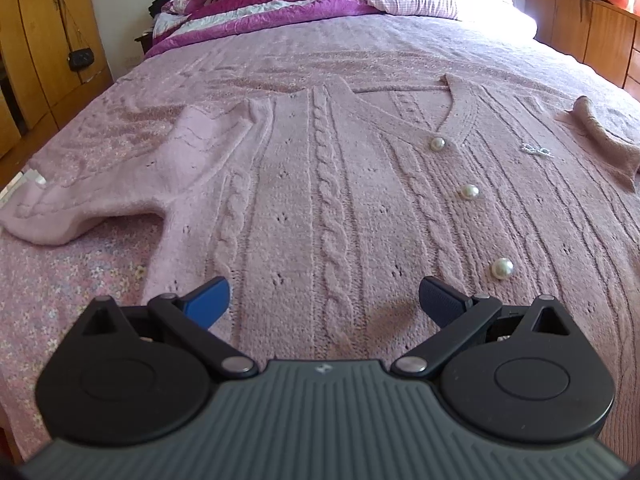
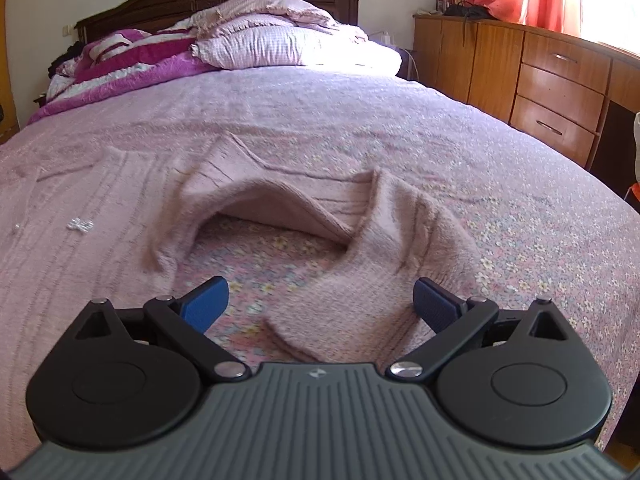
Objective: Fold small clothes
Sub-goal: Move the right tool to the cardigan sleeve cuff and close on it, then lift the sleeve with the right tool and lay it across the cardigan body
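A pink cable-knit cardigan (image 1: 328,200) with pearl buttons (image 1: 469,191) lies front up on the bed. Its left sleeve (image 1: 100,196) lies bent out to the side. My left gripper (image 1: 324,300) hovers open just above the cardigan's lower hem, nothing between its fingers. In the right wrist view the other sleeve (image 2: 380,264) curls round in a loop, cuff towards the camera, with floral sheet showing inside the loop. My right gripper (image 2: 320,304) is open right above that cuff end. A small silver brooch (image 2: 80,224) sits on the cardigan's chest.
The bed is covered by a pink floral sheet (image 2: 540,240). Pillows (image 2: 288,46) and a magenta quilt (image 2: 132,68) are piled at the headboard. Wooden drawers (image 2: 560,92) stand along the right side, a wooden wardrobe (image 1: 36,40) on the left.
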`<state>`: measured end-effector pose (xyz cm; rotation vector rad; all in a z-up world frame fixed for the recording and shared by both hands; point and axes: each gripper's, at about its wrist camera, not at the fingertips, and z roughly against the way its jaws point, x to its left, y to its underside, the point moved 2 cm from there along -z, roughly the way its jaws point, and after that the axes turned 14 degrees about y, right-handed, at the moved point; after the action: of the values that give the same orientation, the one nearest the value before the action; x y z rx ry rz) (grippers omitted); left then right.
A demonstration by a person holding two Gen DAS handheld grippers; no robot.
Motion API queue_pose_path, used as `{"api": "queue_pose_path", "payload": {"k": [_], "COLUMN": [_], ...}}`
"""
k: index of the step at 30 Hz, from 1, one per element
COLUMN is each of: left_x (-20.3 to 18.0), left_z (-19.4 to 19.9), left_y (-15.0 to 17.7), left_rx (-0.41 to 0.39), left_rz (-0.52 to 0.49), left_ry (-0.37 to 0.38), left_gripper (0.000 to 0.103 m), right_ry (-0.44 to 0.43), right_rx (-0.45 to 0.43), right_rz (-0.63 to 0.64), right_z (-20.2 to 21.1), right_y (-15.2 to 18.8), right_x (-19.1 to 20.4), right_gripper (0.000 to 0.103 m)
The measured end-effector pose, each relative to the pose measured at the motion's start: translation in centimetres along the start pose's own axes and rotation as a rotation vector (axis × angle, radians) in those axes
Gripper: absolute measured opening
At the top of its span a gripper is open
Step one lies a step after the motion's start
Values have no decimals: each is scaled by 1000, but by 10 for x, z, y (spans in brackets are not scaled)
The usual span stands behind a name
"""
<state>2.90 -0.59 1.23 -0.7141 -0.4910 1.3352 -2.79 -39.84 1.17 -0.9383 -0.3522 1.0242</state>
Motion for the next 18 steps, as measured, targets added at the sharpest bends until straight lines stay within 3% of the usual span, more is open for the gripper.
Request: {"api": "queue_pose_path", "payload": {"k": [6, 9, 12, 17, 18], "left_x": [0, 1, 2, 1, 1], "left_z": [-8, -11, -11, -8, -7], "left_y": [2, 4, 4, 3, 2], "left_rx": [12, 2, 0, 21, 25], "left_rz": [-3, 5, 5, -7, -8], "left_ry": [6, 9, 11, 10, 10], "left_gripper": [103, 103, 103, 103, 103], "right_ry": [-20, -35, -21, -40, -47], "right_rx": [23, 12, 2, 13, 21], "right_rz": [5, 15, -6, -62, -83], "right_z": [-12, -14, -13, -11, -10], "right_y": [9, 13, 14, 4, -1], "right_x": [-9, -10, -13, -23, -26], "right_gripper": [97, 89, 71, 21, 19]}}
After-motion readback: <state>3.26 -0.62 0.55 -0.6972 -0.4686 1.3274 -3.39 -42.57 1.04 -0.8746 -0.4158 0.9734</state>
